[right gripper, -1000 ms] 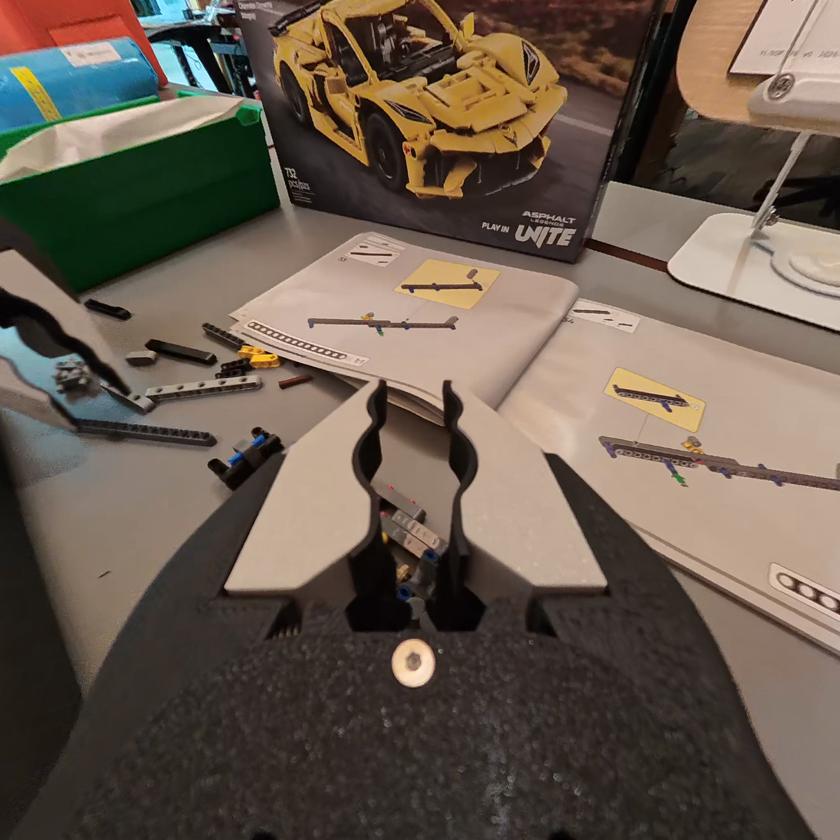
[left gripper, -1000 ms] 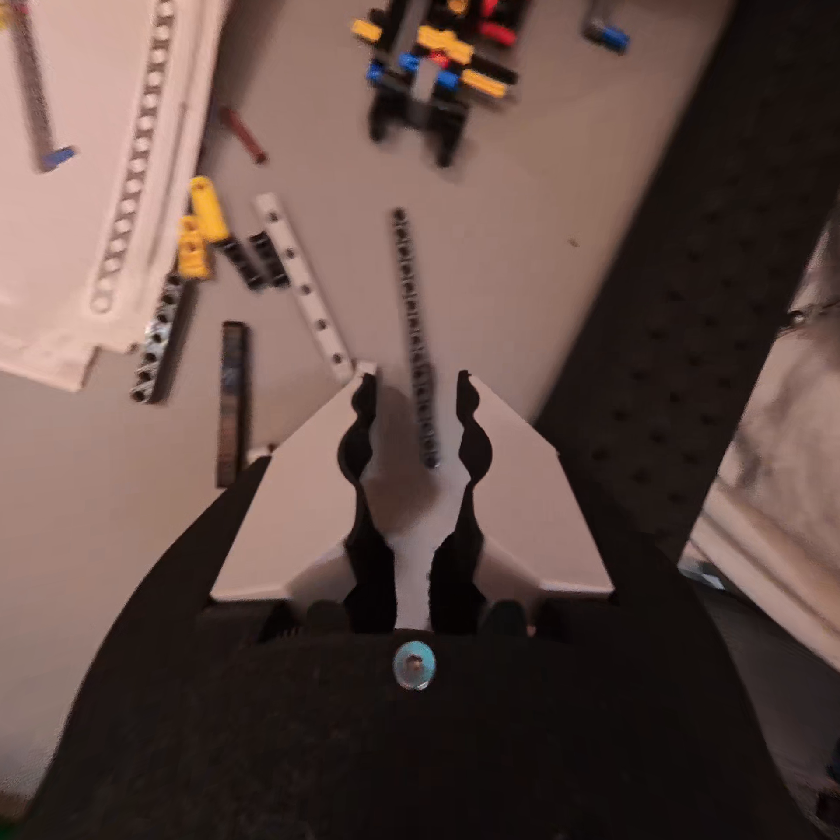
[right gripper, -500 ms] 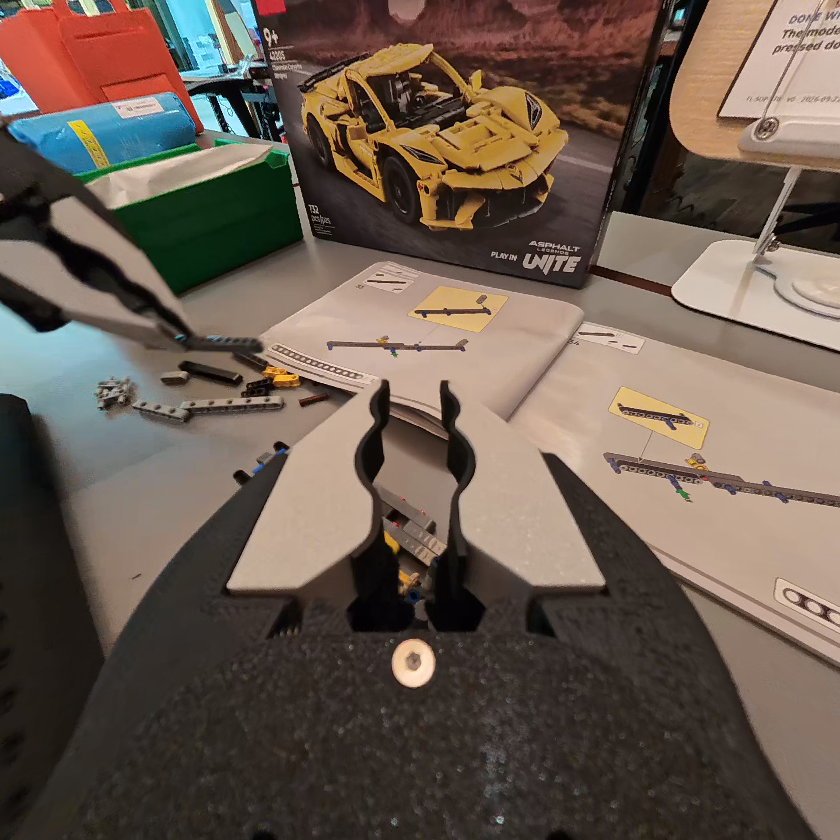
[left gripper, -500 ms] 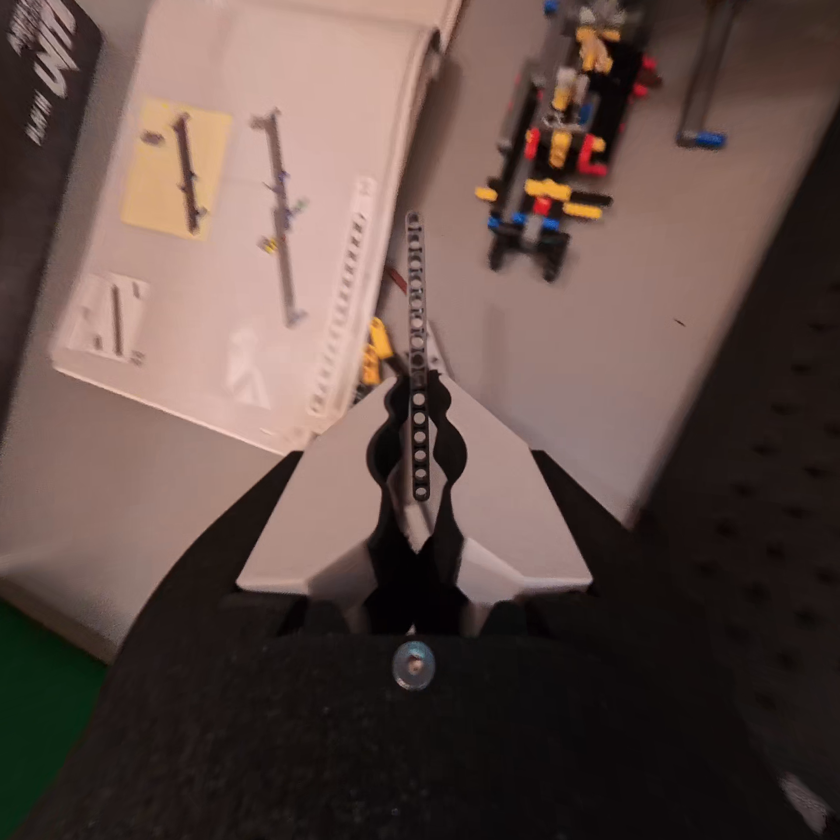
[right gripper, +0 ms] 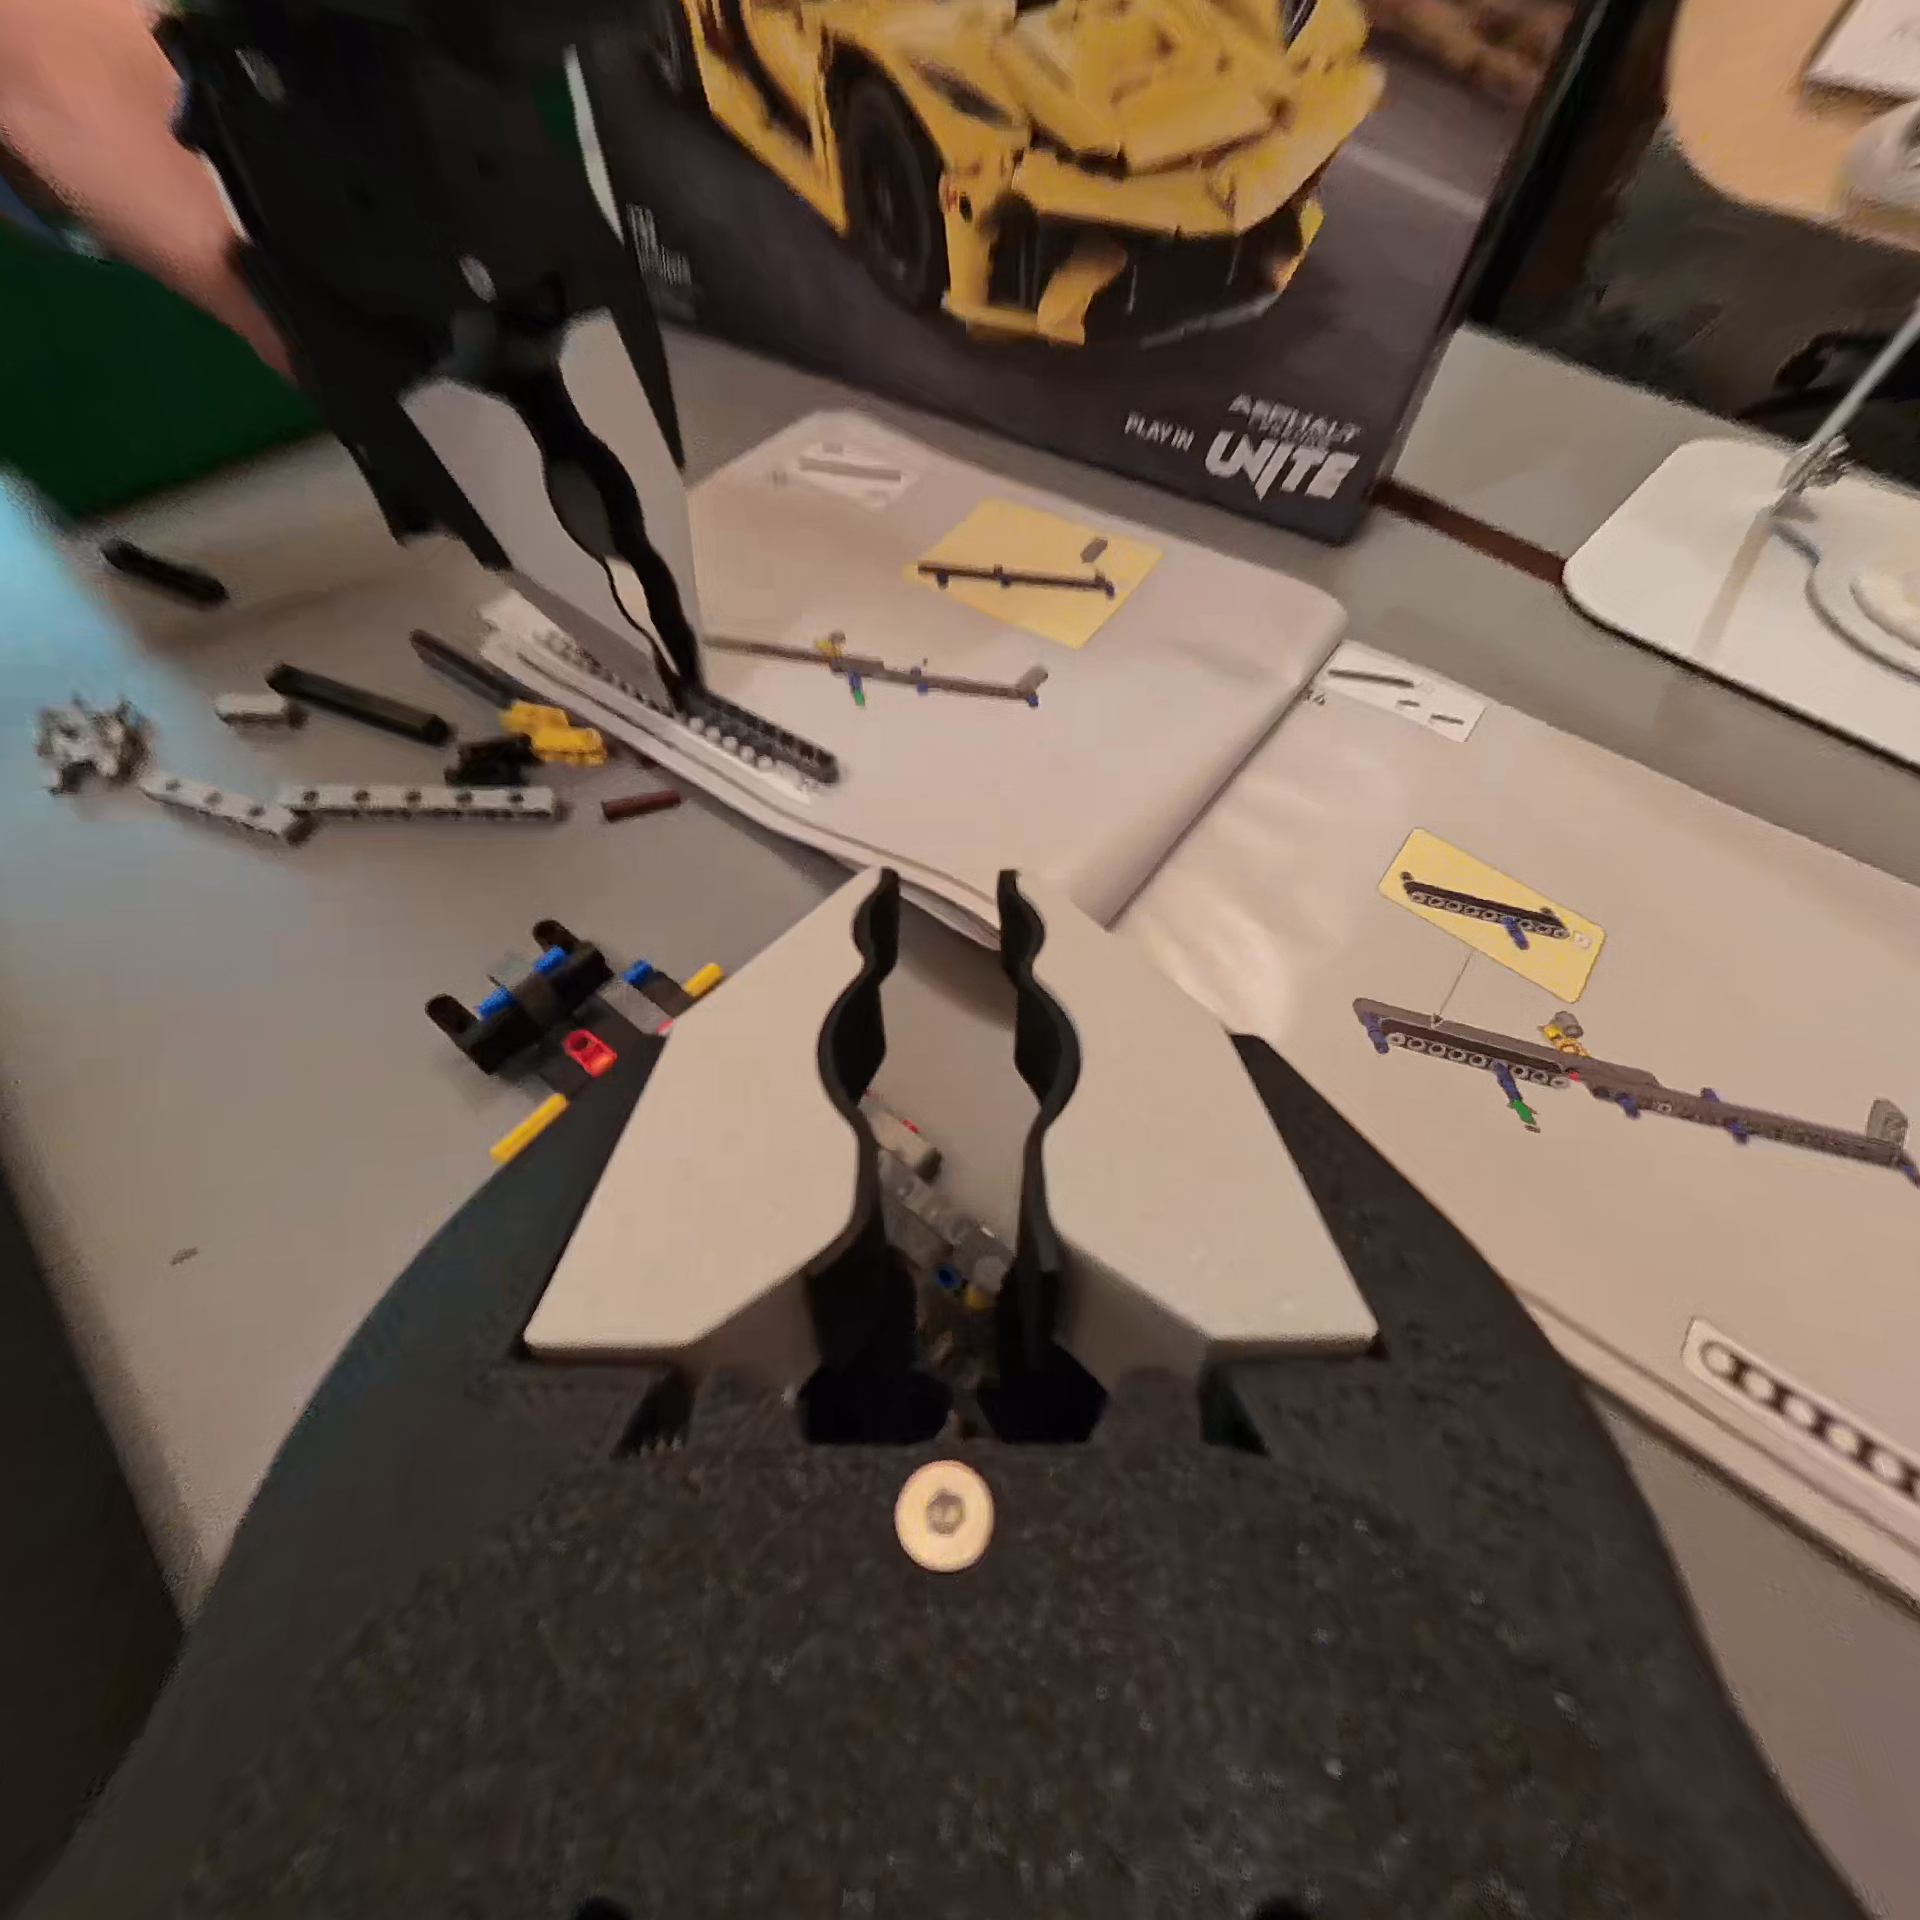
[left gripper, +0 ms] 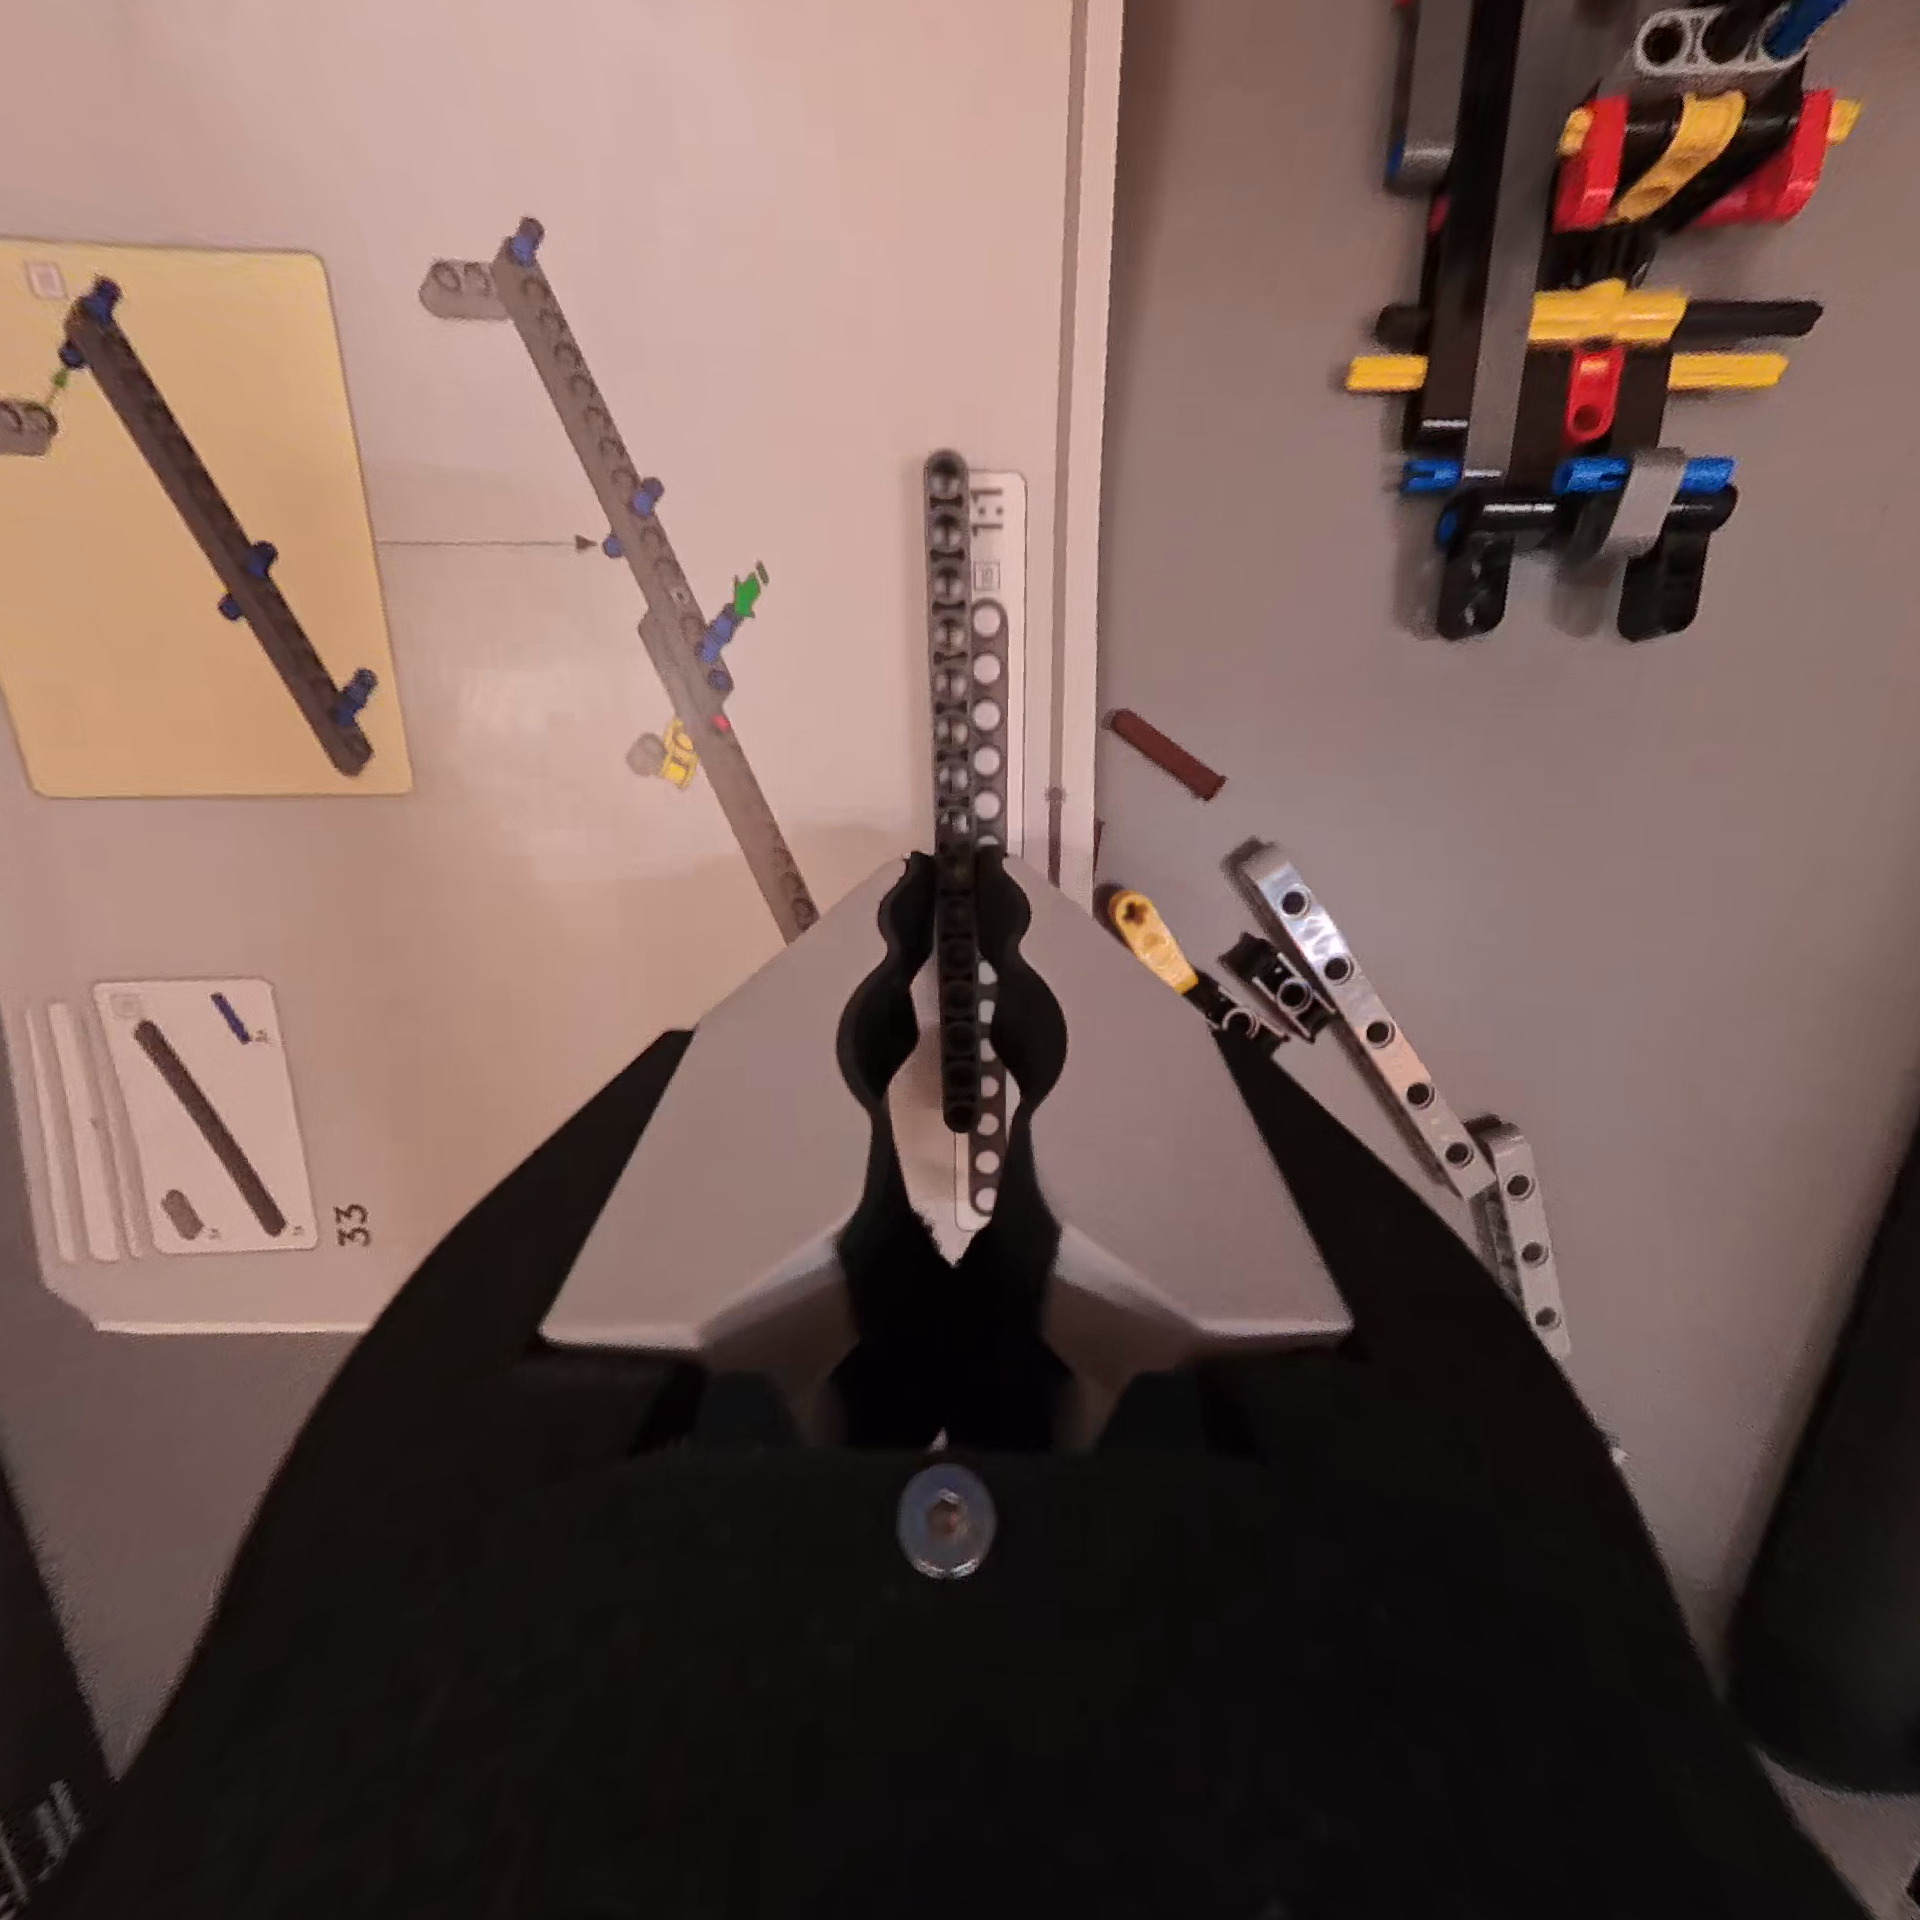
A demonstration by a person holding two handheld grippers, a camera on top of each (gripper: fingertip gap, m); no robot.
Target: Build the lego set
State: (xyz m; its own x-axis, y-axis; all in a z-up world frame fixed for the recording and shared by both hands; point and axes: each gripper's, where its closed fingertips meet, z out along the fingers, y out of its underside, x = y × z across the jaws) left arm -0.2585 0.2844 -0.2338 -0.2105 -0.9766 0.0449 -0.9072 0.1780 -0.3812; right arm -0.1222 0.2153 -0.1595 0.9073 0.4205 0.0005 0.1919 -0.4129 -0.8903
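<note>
Between left tool (left gripper: 956,873) fingertips: dark beam (left gripper: 948,665), over booklet (left gripper: 623,312).

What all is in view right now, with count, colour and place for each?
long beam: one, black, held over the booklet's printed scale strip
instruction booklet: one, white, open on table
set box: one, dark with yellow car, behind booklet
partial assembly: one, black, yellow, red, blue, on table
loose beams: several, light grey, beside booklet
small axle: one, dark red, near booklet edge
left gripper: shut on long beam
right gripper: open, empty
</note>
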